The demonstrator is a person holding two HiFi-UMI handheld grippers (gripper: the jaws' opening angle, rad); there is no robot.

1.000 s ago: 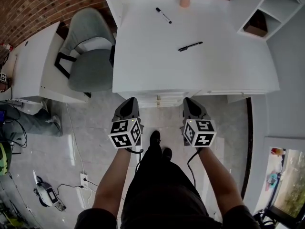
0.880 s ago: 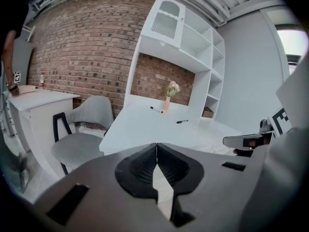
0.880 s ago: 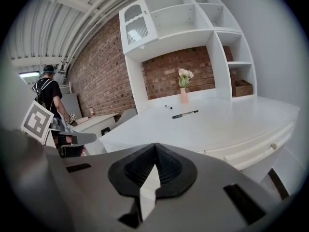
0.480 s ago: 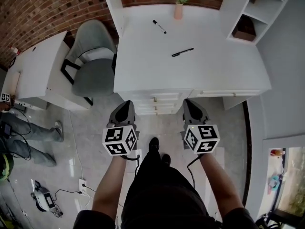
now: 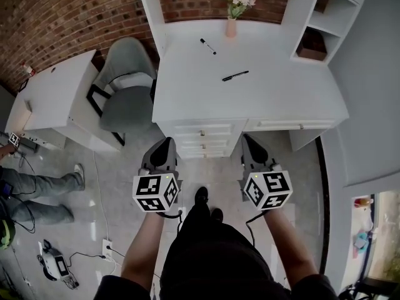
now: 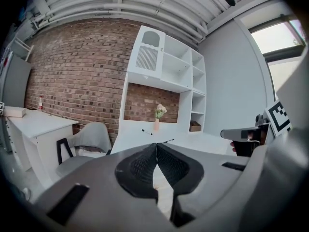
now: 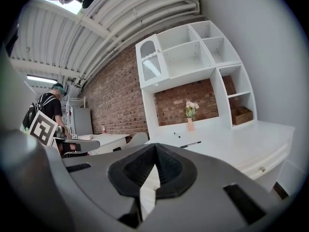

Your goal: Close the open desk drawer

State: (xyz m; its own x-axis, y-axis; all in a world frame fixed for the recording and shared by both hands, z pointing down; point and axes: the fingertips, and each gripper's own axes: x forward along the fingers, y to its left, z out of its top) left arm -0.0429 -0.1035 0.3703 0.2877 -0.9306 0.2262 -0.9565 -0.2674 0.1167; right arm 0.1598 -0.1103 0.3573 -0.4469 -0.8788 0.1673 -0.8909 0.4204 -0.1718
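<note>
Holding left gripper [image 5: 165, 144] and right gripper [image 5: 249, 140] side by side above floor [image 5: 112, 186], tips toward white desk [image 5: 262, 99], apart from it. Seeing both pairs of jaws pressed together at tips, pinching nothing. Noting drawer stack [image 5: 203, 139] in desk front, between and just ahead of grippers; three fronts roughly in line, touched by neither. Spotting black pen [image 5: 235, 76] and marker [image 5: 208, 46] on desk, vase [image 5: 231, 25] at back by brick wall [image 5: 75, 11], grey chair [image 5: 128, 92] left of desk.
</note>
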